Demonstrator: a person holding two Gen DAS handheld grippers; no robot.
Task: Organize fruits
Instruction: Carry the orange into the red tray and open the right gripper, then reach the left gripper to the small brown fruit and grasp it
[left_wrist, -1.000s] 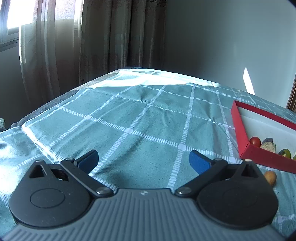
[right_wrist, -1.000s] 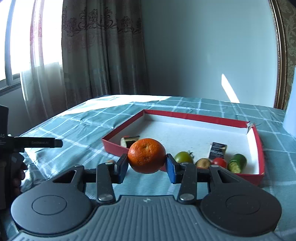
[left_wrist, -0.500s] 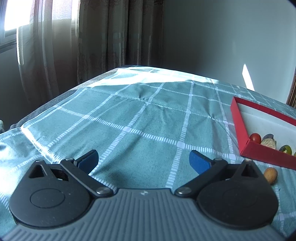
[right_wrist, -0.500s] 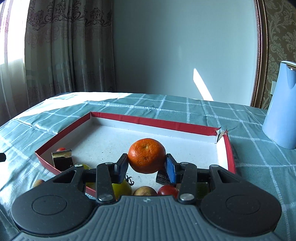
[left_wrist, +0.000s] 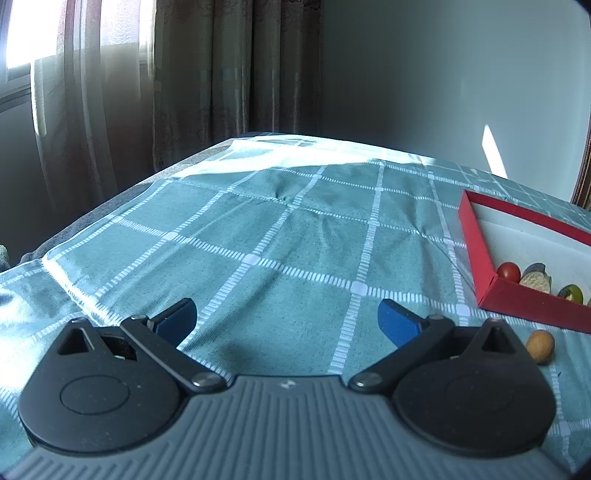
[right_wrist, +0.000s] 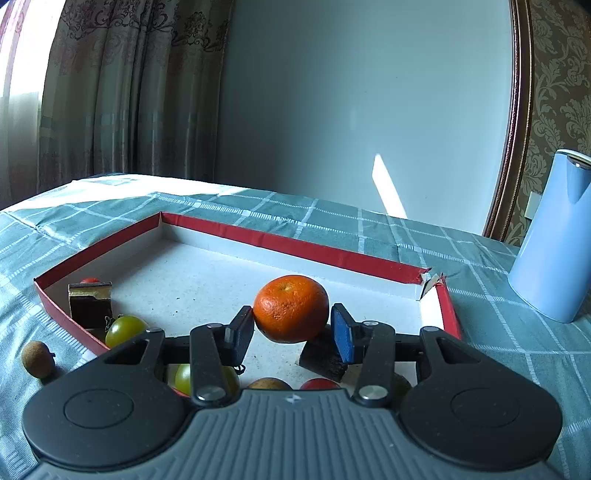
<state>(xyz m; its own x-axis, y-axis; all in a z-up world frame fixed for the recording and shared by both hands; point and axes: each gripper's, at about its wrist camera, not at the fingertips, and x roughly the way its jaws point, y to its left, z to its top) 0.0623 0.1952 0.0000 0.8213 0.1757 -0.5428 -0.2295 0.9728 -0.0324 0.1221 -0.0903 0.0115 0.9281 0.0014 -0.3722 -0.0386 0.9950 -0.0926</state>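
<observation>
We have the orange (right_wrist: 291, 308) inside the red tray (right_wrist: 291, 246), between the opening jaws of our right hand-held gripper (right_wrist: 291, 332); a gap shows at the right pad, so it is being released. Tomatoes (right_wrist: 125, 329) and other pieces already sit along the tray's near edge. One small brown fruit (right_wrist: 37, 359) is left on the bench, just outside the near left corner. Our left hand-held gripper (left_wrist: 286, 319) hangs wide and empty.

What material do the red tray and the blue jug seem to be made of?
Red tray: likely cardboard, matte red outside, white inside; one corner is torn and the walls look thin and creased. Blue jug: probably plastic or coated metal, smooth with a soft sheen; the look leaves this open.
</observation>
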